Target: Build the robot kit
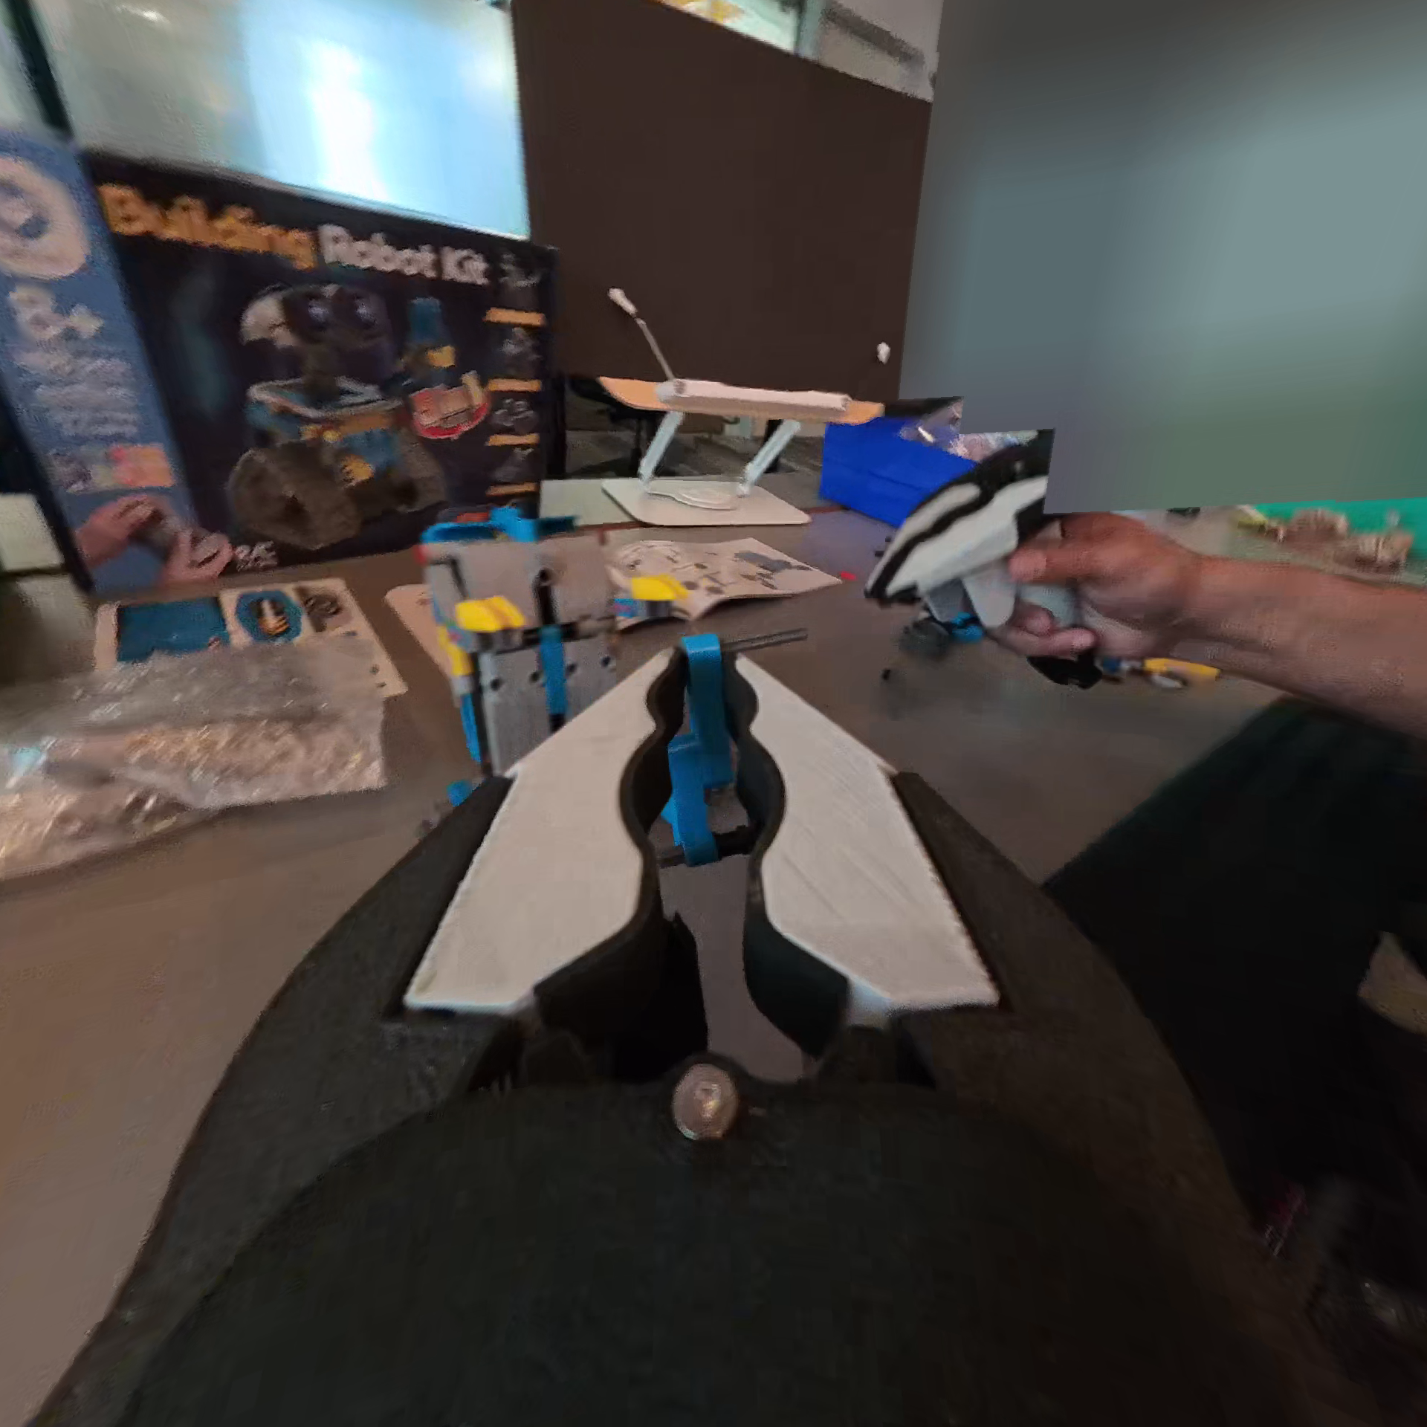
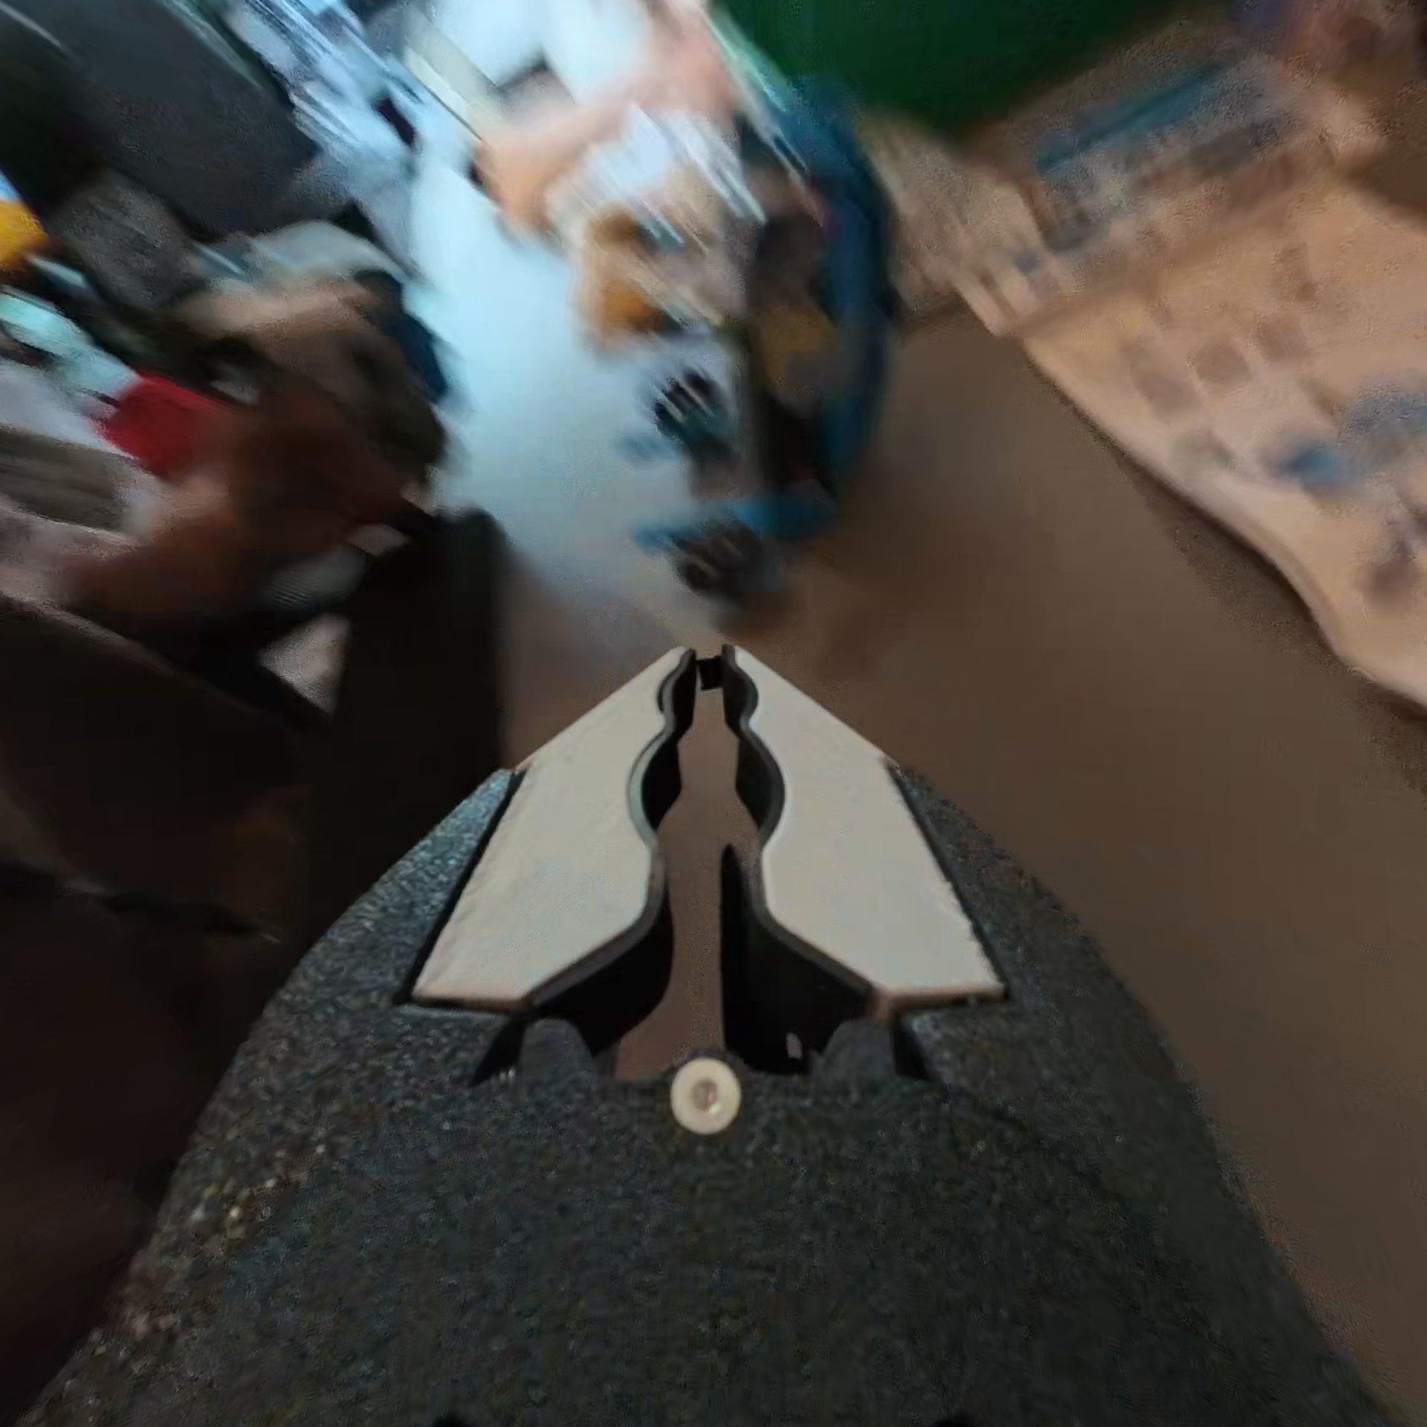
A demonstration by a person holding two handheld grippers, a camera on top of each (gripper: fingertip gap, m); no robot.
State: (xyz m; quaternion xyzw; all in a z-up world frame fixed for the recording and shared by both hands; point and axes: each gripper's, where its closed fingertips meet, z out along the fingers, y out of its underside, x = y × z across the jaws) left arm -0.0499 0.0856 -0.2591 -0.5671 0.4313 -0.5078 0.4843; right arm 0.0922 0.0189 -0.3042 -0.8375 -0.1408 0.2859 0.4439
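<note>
My left gripper point(image 1: 703, 656) is shut on a blue building-block piece point(image 1: 699, 741) with a black axle through it, held above the brown table point(image 1: 965, 757). Just beyond it to the left stands a partly built grey, blue and yellow model point(image 1: 525, 618). A hand point(image 1: 1104, 587) holds my right gripper point(image 1: 957, 525) at the right, over small loose parts point(image 1: 942, 633). In the blurred right wrist view, my right gripper point(image 2: 708, 672) is nearly closed on a small black piece point(image 2: 708, 670) at its tips. The model point(image 2: 772, 432) shows ahead of it as a blue smear.
A dark kit box point(image 1: 324, 371) stands at the back left. A crumpled plastic bag point(image 1: 185, 741) and a printed sheet point(image 1: 255, 625) lie left. An open booklet point(image 1: 718, 579), a white laptop stand point(image 1: 718, 448) and a blue bin point(image 1: 888, 471) are behind. Paper sheets point(image 2: 1235, 386) lie at the right. Spacing between my two grippers at the tips: around 15 cm.
</note>
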